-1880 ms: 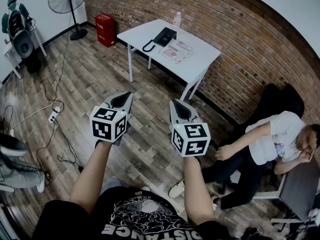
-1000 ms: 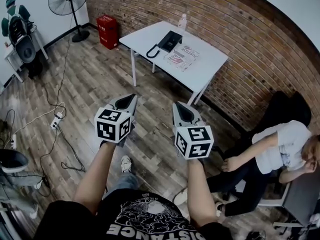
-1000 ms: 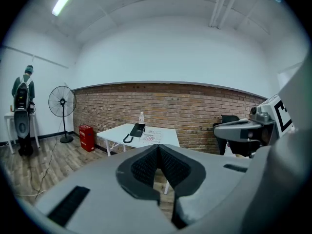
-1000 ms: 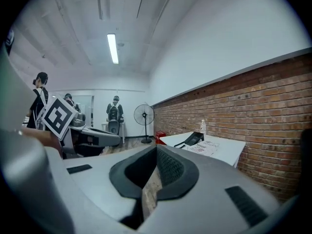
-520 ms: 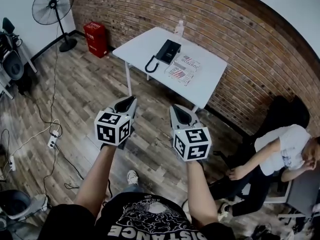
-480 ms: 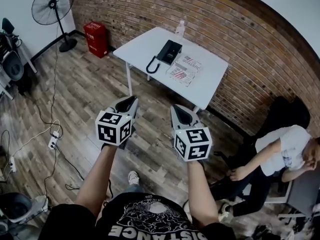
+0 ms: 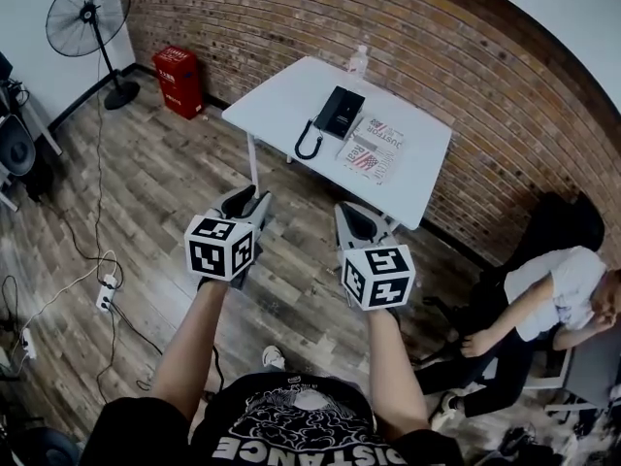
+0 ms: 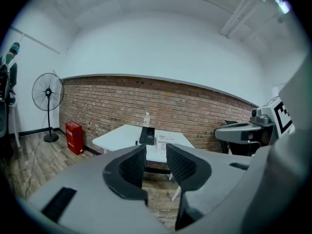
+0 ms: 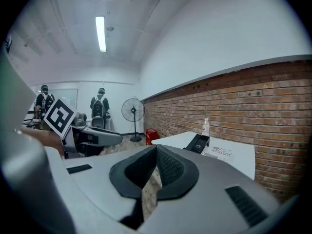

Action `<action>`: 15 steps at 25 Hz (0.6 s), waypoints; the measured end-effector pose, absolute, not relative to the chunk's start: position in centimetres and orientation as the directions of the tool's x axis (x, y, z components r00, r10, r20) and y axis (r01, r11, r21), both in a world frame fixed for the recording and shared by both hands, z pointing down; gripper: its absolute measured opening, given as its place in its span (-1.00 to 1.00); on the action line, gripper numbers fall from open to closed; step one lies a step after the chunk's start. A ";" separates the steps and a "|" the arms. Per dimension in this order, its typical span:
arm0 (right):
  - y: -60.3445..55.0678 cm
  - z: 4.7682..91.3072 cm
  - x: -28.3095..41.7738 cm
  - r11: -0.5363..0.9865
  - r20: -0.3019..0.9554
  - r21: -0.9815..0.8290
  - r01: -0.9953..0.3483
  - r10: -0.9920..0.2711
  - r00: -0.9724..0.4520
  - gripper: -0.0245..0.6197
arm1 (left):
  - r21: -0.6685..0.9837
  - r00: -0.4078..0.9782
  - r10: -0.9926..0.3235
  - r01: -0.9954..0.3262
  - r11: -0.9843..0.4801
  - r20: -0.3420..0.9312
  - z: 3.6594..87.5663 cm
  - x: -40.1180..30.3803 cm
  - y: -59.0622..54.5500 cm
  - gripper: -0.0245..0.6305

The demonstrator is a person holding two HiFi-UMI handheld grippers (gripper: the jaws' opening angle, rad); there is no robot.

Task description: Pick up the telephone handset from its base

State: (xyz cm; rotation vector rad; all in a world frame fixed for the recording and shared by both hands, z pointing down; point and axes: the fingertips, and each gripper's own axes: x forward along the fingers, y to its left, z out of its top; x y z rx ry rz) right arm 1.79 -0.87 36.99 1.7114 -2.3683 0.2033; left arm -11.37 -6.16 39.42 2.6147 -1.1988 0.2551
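Note:
A black telephone (image 7: 340,113) with its handset on the base and a coiled cord (image 7: 309,146) sits on a white table (image 7: 291,90) against the brick wall. Both grippers are in the air over the wooden floor, well short of the table, pointing toward it. My left gripper (image 7: 254,196) has just been opening its jaws, and a clear gap stands between them with nothing inside. In the left gripper view the telephone (image 8: 147,135) shows far off, above the gripper (image 8: 156,153). My right gripper (image 7: 350,211) has its jaws meeting at the tips (image 9: 156,148), holding nothing; its view shows the telephone (image 9: 199,143) to the right.
Printed papers (image 7: 374,149) lie beside the telephone, and a clear bottle (image 7: 359,61) stands at the table's far edge. A standing fan (image 7: 87,16) and a red box (image 7: 179,69) are at the left wall. A person (image 7: 543,304) sits at right. Cables (image 7: 103,294) lie on the floor.
Both grippers and the head camera have moved closer to the table, which now sits lower and larger in the head view. The left jaws have parted.

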 end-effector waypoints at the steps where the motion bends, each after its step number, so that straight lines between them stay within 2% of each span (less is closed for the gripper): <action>1: -1.4 37.0 1.6 0.311 0.250 0.013 -0.950 -0.921 -0.298 -0.92 | 0.163 0.650 -0.714 -0.758 -0.632 0.258 39.4 -11.6 -6.9 -0.58; 15: -7.0 37.6 3.0 0.253 0.242 0.005 -0.967 -0.939 -0.244 -0.92 | 0.161 0.715 -0.642 -0.694 -0.702 0.277 40.8 -8.8 -12.6 -0.49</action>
